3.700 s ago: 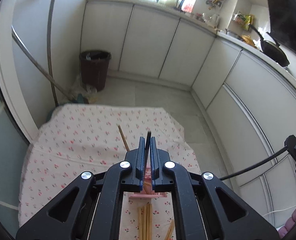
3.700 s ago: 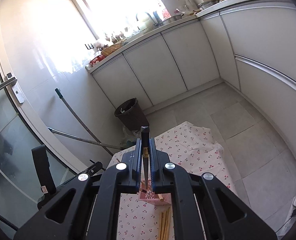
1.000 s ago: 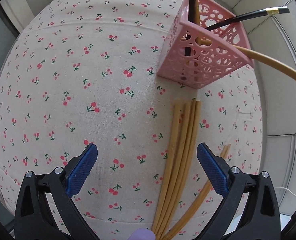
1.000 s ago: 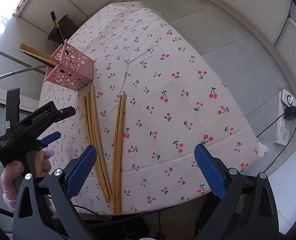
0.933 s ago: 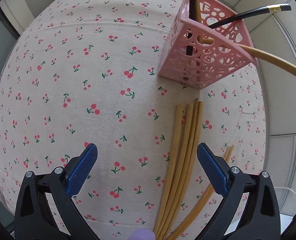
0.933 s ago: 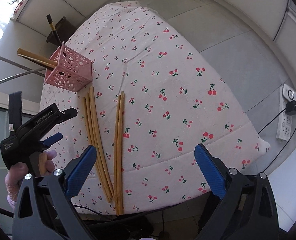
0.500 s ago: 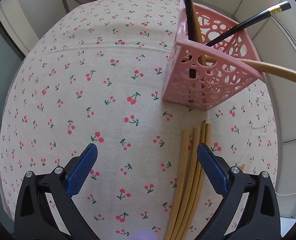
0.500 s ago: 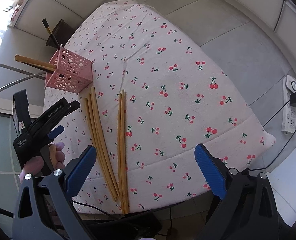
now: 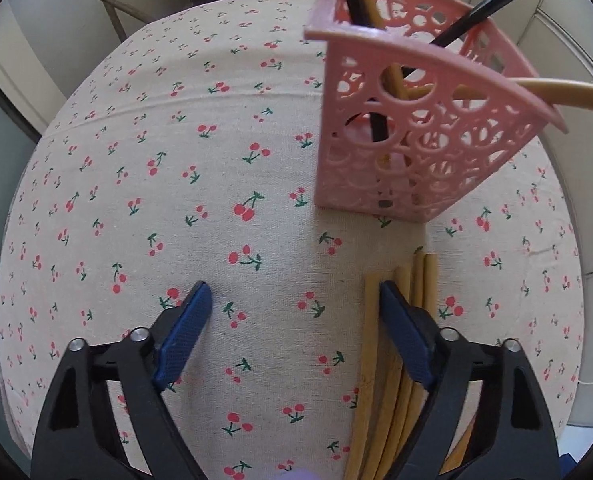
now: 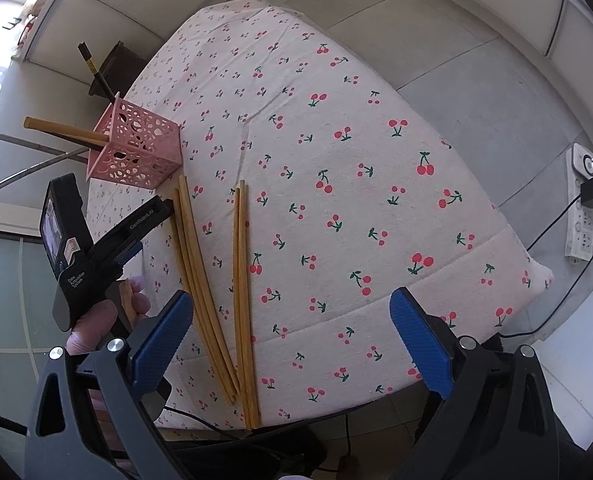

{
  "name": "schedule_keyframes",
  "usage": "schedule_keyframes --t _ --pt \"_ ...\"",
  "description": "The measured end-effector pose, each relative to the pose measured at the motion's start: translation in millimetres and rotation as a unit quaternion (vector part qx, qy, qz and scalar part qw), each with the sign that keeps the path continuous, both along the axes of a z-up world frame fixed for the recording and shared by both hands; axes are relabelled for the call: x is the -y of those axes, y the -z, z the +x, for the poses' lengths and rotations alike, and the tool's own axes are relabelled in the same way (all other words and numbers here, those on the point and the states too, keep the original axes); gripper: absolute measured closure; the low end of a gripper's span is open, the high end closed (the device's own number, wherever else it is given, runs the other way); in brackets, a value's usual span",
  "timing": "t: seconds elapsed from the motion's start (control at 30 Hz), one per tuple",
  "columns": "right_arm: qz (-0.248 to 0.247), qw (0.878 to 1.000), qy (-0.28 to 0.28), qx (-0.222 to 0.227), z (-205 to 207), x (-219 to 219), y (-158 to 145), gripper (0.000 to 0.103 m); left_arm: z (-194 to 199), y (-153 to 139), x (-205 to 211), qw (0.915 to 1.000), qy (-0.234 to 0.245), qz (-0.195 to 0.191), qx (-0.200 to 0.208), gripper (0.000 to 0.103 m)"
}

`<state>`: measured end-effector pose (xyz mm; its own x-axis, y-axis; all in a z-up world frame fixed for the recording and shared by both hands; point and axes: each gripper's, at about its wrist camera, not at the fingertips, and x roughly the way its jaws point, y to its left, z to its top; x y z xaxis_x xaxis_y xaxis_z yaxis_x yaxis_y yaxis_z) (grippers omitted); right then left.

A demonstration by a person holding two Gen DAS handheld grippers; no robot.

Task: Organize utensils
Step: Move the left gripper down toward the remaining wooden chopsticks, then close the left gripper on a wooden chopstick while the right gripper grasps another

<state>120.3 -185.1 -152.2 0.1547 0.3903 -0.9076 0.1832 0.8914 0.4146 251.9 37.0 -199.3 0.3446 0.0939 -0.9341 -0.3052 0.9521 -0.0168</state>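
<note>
The left gripper (image 9: 294, 308) is wide open over the cherry cloth (image 9: 176, 200), its right finger maybe touching the wooden chopsticks (image 9: 408, 320) at lower right. The pink basket (image 9: 412, 128) stands at upper right. The right gripper (image 10: 292, 324) is wide open too, holding nothing.

There is one pink basket (image 10: 136, 148) on the cherry cloth (image 10: 336, 160). Six tan chopsticks lie flat on the cloth: four in one bunch (image 10: 194, 276) and two in a pair (image 10: 243, 280) near it. Inside the basket stand two black chopsticks (image 9: 496, 4) and two tan chopsticks (image 9: 568, 94), and there are two grippers, the left gripper (image 9: 296, 304) and the right gripper (image 10: 292, 320).
</note>
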Motion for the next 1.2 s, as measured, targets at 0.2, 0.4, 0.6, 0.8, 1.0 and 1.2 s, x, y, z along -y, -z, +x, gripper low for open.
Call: schedule_keyframes --t 0.2,0.4,0.6,0.8,1.0,1.2 --pt "-0.004 1.000 0.002 -0.006 1 -1 4 0.007 -5 -8 0 0.9991 0.036 -0.021 0.003 0.079" --pt "-0.018 1.000 0.004 -0.011 7 -5 12 0.007 -13 -7 -27 0.9978 0.030 -0.058 -0.008 0.096" --pt "-0.051 0.999 0.004 -0.009 23 -26 23 0.007 -36 -21 -48 0.9968 0.015 -0.078 -0.002 0.097" --pt "-0.114 0.993 0.012 0.015 45 -45 34 0.007 -58 -56 -51 0.9955 0.041 -0.078 0.034 0.096" --pt "-0.172 0.985 0.006 0.021 53 -57 44 0.008 -79 -66 -53 0.9950 0.043 -0.080 0.041 0.096" --pt "-0.211 0.977 -0.002 0.022 55 -67 52 0.009 -81 -68 -60 0.9953 0.037 -0.082 0.038 0.095"
